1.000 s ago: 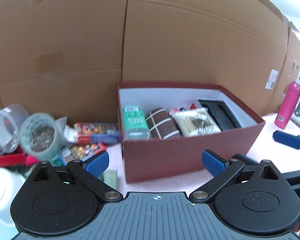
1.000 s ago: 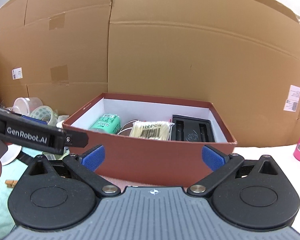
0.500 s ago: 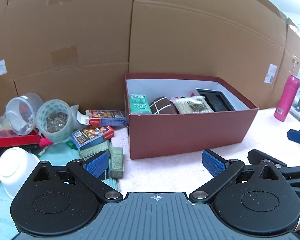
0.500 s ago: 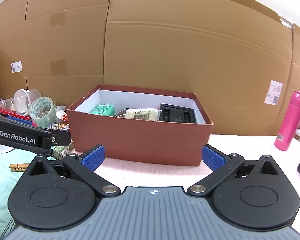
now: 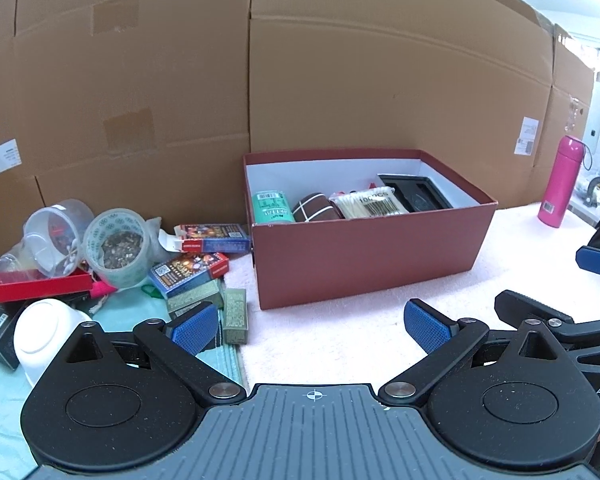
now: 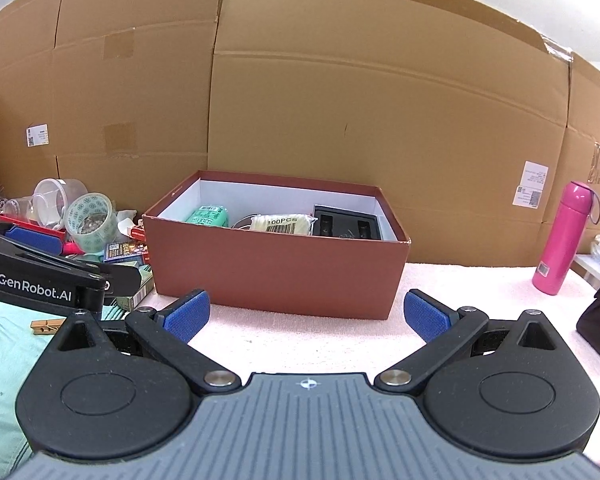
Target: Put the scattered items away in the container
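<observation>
Both grippers empty, left gripper [image 5: 314, 326] and right gripper [image 6: 306, 316] spread wide; I'd go lower left for the green box [image 5: 235, 311], pinching its long sides.

This looks to me like a makeshift recording setup, not a lived-in room: flattened cardboard sheets [image 6: 340, 120] wall off the tabletop's [image 6: 480, 296] far edge, and towels cover its surface.

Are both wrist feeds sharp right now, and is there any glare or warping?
Left wrist view: sharp, cotton-swab pack barcode visible; overexposed glare upper right. Right wrist view: sharp, "100PCS" readable; cardboard wall bows from fisheye, corners vignetted.
</observation>
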A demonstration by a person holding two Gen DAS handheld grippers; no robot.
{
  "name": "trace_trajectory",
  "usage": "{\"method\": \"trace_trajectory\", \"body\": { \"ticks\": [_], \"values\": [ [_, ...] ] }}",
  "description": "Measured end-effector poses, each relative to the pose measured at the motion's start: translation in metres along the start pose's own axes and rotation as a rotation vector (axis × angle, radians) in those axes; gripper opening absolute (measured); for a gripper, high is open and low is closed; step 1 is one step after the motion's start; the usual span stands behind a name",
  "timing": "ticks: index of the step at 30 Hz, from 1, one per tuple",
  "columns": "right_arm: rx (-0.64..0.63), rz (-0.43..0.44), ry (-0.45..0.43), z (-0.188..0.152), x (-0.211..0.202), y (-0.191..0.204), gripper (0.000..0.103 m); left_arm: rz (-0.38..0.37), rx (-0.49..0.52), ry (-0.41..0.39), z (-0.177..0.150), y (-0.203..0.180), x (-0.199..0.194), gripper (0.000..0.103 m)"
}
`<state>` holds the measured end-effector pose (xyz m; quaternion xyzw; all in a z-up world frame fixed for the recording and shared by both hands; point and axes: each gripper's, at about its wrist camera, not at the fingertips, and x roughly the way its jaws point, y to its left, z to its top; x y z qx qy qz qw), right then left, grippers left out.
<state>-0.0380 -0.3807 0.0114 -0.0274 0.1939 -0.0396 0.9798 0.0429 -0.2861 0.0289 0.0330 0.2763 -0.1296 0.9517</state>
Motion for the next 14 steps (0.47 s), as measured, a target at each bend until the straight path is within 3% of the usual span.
{"method": "trace_trajectory", "body": {
  "ticks": [14],
  "values": [
    [-0.003,0.008,0.004,0.0032,-0.0029,0.0063,0.103,0.017,0.011,-0.021,0.0005,0.0051,-0.0088,0.103]
  ]
}}
